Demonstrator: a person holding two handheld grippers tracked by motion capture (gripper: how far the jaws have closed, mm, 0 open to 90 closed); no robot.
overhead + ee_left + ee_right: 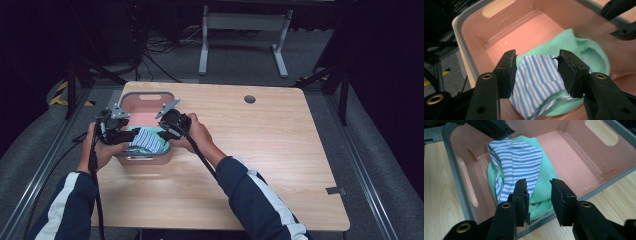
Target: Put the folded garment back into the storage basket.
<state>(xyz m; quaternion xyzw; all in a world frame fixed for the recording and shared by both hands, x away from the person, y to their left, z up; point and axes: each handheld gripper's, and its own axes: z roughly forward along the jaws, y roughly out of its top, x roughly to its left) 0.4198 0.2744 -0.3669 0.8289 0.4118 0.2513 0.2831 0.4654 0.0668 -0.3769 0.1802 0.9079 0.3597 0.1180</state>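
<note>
From above, my hands cover the near end of the pink bin [150, 104]; green cloth [574, 42] lies partly buried under striped cloth [541, 80].

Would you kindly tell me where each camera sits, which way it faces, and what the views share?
High view: above the person's side, looking forward and down at the wooden table; forearms, hands, both grippers show.
Left gripper view: rides the left hand-held gripper, jaws apart over the blue-and-white striped cloth.
Right gripper view: rides the right hand-held gripper, jaws apart at the bin's edge.
Shared: the pink plastic bin with grey rim, striped cloth and green cloth.
</note>
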